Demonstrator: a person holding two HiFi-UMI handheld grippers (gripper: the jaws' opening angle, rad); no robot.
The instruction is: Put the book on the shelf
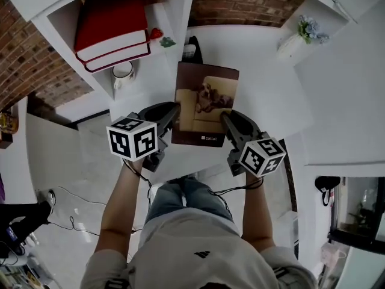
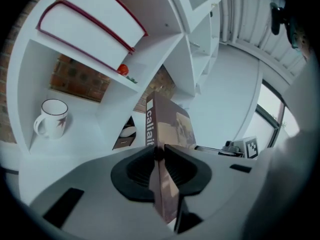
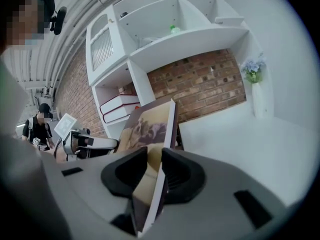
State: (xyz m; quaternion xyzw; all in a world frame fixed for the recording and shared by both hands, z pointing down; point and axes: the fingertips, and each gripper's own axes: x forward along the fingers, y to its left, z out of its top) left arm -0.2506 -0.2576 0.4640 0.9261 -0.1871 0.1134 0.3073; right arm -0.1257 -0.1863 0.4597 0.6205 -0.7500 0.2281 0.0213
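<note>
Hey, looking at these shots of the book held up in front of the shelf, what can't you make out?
- Head view: the book shows only its front cover, and its lower corners sit inside the left gripper and right gripper.
- Head view: the dark object is partly covered by the book's top edge.
- Head view: the red thing is too small to name.
- Left gripper view: the mug print is too small.

Three books (image 1: 204, 104) (image 1: 111, 17) (image 1: 115, 56), two grippers (image 1: 173, 114) (image 1: 227, 120), one mug (image 1: 123, 72)
</note>
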